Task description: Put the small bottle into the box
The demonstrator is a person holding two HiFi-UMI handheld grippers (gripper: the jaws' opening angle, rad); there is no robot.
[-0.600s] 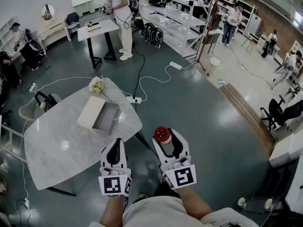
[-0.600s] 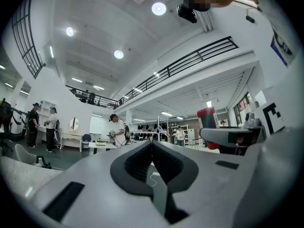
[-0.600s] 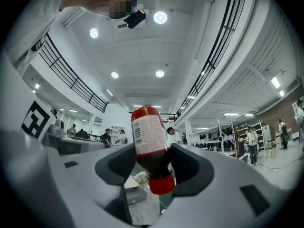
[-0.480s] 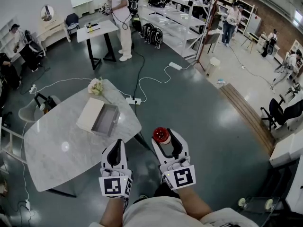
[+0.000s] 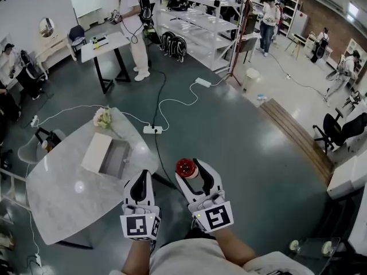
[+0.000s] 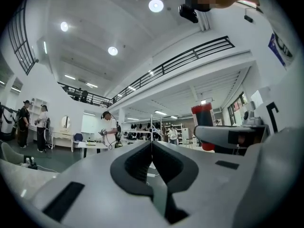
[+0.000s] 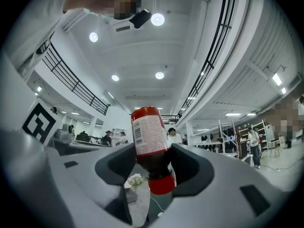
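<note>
Upward: left gripper (image 5: 139,177) empty, right gripper (image 5: 194,173) around small bottle (image 5: 184,167).

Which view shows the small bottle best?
Right gripper view: the small bottle fills the centre, label and red cap clear, clamped by the right gripper. Head view shows only its red end from above; left gripper view catches part of the bottle at the side.

The bottle (image 7: 151,146) is dark red with a bright red cap and a white label printed with a black barcode. The left gripper (image 5: 139,179) and right gripper (image 5: 194,173) are white with black pads (image 6: 137,167) and black-and-white square markers (image 5: 139,225). The table (image 5: 63,205) is white-grey marble. The box (image 5: 94,152) is beige and grey. The floor (image 5: 246,148) is a glossy dark teal.
</note>
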